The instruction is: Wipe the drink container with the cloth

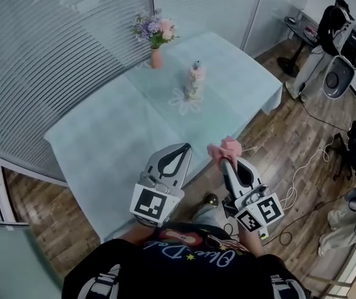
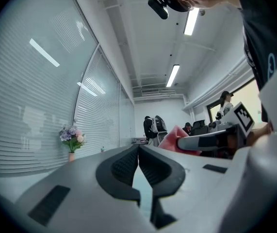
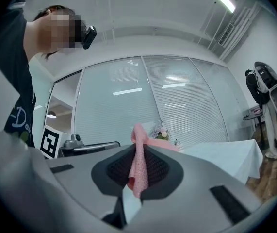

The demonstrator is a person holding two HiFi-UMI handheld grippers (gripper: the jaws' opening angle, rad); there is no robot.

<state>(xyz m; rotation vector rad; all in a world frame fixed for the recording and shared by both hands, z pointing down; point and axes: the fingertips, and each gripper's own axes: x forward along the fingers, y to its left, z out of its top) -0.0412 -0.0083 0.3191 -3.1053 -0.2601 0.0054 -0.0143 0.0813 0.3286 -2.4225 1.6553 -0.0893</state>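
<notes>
— Head view?
— Drink container (image 1: 195,80) upright mid-table (image 1: 103,142). It's well apart from the left gripper (image 1: 186,147) and right gripper (image 1: 222,159), both held by the near edge.
— Left gripper view?
— Jaws pressed together, nothing between.
— Right gripper view?
— Jaws pinching pink cloth (image 3: 137,166); a fold pokes above the tips.

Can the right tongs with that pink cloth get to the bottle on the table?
Probably yes: only bare table lies between the bottle and the right tongs holding the cloth; the vase stands farther back. It needs a long stretch forward.
</notes>
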